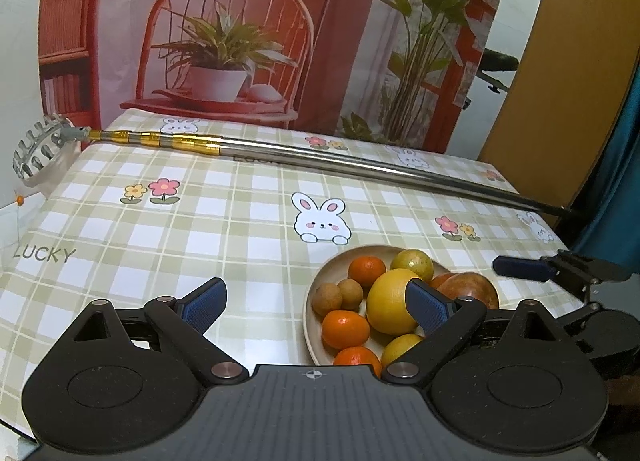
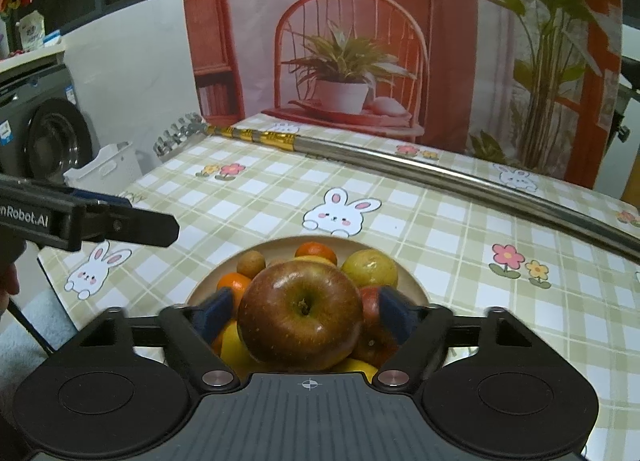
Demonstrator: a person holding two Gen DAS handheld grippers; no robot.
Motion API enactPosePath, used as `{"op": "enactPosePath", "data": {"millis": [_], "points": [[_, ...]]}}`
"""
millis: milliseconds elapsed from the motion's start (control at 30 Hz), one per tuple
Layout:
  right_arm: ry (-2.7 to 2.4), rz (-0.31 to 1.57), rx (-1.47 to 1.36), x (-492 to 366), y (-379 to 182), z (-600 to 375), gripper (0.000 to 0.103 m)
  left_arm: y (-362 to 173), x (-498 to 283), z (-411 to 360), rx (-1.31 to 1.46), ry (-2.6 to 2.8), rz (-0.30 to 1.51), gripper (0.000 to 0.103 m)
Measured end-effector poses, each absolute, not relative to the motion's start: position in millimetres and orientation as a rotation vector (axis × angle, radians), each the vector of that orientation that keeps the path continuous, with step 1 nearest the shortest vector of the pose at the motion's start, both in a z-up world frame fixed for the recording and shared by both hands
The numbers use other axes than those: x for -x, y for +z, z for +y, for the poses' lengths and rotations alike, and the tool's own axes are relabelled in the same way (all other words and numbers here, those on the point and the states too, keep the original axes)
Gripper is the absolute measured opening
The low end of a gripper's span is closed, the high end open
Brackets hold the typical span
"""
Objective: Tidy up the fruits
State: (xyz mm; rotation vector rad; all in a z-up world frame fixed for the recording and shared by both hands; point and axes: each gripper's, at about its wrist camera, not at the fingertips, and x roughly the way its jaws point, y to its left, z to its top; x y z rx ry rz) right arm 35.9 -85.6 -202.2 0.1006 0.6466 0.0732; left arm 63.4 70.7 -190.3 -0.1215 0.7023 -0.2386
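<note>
While the checked worktop (image 2: 460, 245) lies mostly bare on every side of the bowl (image 2: 416, 285), a long telescopic pole (image 2: 400, 163) crosses its far part from edge to edge, its toothed head (image 2: 176, 137) overhanging the left rim. The bowl sits near the front edge, heaped with fruit: a large yellow citrus (image 1: 390, 301), small oranges, two brown longan-like balls, a greenish fruit and a second red apple underneath. The step in hand appears to be lifting one fruit out: the right tongs (image 2: 306, 313) bracket the big red apple (image 2: 300, 313) at the top of the heap, pads at or almost at its flanks, though firm contact cannot be told. The left tongs (image 1: 316, 307) stand wide and empty just left of the bowl, one pad in front of the citrus. Next, the apple probably needs a straight lift, then a place on the bare cloth short of the pole; round fruit set near an edge could roll off.
</note>
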Motion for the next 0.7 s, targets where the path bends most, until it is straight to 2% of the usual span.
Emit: {"op": "enactPosePath", "data": {"millis": [200,700], "points": [[0.032,0.582,-0.094,-31,-178,-96,0.102,-168,-64,67,0.093,-0.192,0.657,0.101],[-0.187,0.371,-0.174,2,-74,-162,0.103,-58,-43,35,-0.089,-0.093,0.398,0.103]]}}
